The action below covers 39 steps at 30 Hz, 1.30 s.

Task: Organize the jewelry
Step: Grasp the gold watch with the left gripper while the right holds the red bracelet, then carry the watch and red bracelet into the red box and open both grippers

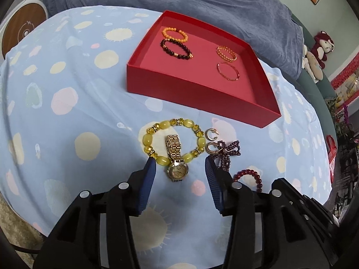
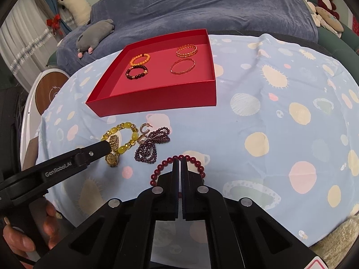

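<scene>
While the left hand-held gripper (image 1: 179, 163) stands open astride the gold watch (image 1: 177, 171), the right hand-held gripper (image 2: 180, 160) is closed beside the dark-red bead bracelet (image 2: 197, 164).

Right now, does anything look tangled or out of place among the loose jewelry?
Yes: the gold watch lies across the yellow bead bracelet, strap inside its loop, and one hoop earring touches the bunched purple bead strand.

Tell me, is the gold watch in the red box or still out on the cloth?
Out. The gold watch lies on the cloth, near the red box.
</scene>
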Each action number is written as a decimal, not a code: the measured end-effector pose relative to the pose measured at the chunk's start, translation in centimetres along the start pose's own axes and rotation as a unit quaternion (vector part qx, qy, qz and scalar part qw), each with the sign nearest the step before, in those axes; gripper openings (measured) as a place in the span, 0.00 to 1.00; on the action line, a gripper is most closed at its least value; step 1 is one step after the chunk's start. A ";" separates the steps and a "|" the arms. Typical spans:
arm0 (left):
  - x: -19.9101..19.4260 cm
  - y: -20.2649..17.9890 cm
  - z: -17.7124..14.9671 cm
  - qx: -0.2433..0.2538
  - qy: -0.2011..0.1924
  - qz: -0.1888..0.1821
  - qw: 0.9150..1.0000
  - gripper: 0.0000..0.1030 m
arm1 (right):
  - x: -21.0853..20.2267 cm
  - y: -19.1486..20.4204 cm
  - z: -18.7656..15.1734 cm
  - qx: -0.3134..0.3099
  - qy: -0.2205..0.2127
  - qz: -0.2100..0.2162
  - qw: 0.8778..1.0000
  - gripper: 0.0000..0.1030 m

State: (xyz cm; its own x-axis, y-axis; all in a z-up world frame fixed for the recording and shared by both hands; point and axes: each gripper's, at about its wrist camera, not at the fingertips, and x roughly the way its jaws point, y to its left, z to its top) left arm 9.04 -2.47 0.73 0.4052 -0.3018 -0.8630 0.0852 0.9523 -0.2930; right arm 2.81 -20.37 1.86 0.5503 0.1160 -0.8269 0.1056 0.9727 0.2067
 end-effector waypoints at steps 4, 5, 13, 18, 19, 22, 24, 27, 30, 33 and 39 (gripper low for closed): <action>1.3 -0.1 -0.3 0.014 0.012 0.012 1.000 0.41 | 0.8 -0.3 -0.1 0.006 0.011 0.001 1.000 0.02; 1.7 -0.1 -0.3 0.015 0.017 0.012 1.000 0.35 | 1.0 -0.3 -0.2 0.008 0.014 0.004 1.000 0.02; 1.8 0.1 -0.4 0.024 0.015 0.020 0.999 0.22 | 1.8 -0.6 -0.6 0.012 0.026 0.002 1.000 0.20; 0.9 0.3 -0.2 0.018 0.008 0.011 1.000 0.22 | 2.4 -0.8 -0.6 0.012 0.030 -0.002 0.999 0.31; 0.7 0.3 -0.2 0.017 0.006 0.009 1.000 0.22 | 2.7 -0.8 -0.6 0.011 0.033 -0.005 0.999 0.31; 0.0 0.2 0.0 0.017 0.001 0.005 1.000 0.22 | 3.4 -0.8 -0.6 0.007 0.035 -0.016 0.999 0.31; -0.5 0.2 0.1 0.015 -0.002 -0.001 1.000 0.22 | 3.9 -0.8 -0.6 0.002 0.038 -0.022 0.999 0.28; -1.3 0.0 0.2 0.014 -0.006 -0.009 1.000 0.22 | 4.1 -0.7 -0.5 -0.016 0.032 -0.040 0.999 0.15; -1.8 -0.3 0.4 0.012 -0.008 -0.015 1.000 0.22 | 3.9 -1.0 -0.3 -0.012 0.033 -0.039 0.999 0.07; -2.5 -0.5 0.7 0.011 -0.013 -0.020 1.000 0.22 | 3.0 -0.9 0.0 -0.012 0.020 -0.037 0.999 0.07; -4.0 -1.0 1.7 0.010 -0.026 -0.033 0.999 0.22 | 0.9 -0.4 1.4 -0.009 -0.011 -0.022 1.000 0.07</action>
State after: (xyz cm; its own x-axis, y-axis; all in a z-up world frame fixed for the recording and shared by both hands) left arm 8.91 -2.10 5.18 0.4445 -0.3616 -0.8196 0.1320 0.9314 -0.3394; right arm 4.40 -20.95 1.77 0.5631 0.0691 -0.8235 0.1147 0.9803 0.1607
